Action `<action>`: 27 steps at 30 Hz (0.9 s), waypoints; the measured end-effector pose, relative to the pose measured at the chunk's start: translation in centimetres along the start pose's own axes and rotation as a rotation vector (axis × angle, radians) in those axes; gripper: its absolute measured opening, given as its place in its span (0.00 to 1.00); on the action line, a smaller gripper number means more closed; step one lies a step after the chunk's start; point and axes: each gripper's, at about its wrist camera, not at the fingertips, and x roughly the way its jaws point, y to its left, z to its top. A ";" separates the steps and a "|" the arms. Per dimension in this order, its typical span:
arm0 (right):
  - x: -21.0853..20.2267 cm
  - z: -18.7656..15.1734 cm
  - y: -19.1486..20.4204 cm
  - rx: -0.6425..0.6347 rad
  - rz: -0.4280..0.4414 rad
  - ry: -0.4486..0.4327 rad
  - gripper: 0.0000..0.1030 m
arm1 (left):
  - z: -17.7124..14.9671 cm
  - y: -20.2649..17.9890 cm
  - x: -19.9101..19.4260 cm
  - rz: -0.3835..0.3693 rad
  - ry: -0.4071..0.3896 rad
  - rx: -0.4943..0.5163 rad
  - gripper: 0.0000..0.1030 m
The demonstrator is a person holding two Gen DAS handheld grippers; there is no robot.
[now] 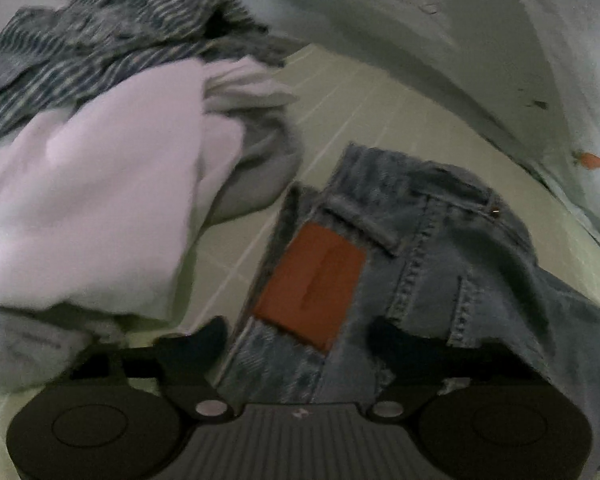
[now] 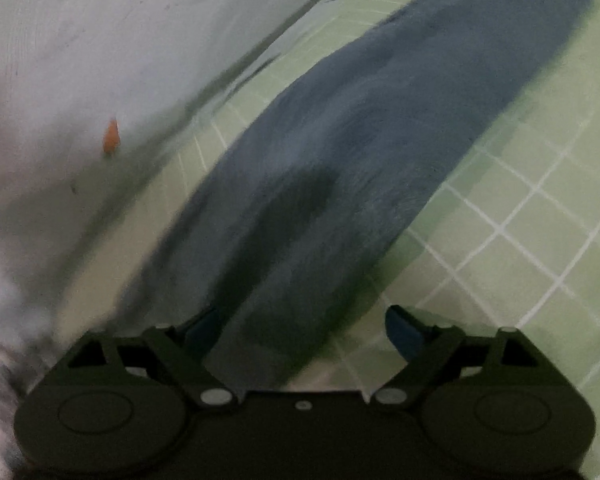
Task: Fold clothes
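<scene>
Jeans [image 1: 440,240], blank brown waistband patch [image 1: 312,284], lie between both parted grippers, left [image 1: 300,332] and right [image 2: 300,328].

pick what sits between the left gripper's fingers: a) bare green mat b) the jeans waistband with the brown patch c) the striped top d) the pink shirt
b: in the left wrist view the jeans waistband with its brown patch lies between the left gripper fingers, while the pink shirt and striped top lie off to the left.
</scene>
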 end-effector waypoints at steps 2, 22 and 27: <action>0.0 -0.4 1.0 -0.087 -0.060 0.008 0.89 | 0.1 -0.5 -0.2 0.002 -0.018 0.048 0.54; -1.9 -2.6 -0.3 -0.197 -0.099 -0.007 0.96 | 2.8 -0.1 -2.0 0.181 -0.114 0.040 0.29; -2.5 -1.7 -2.1 -0.006 0.081 -0.033 0.96 | 2.1 -0.6 -2.2 0.195 -0.133 0.133 0.34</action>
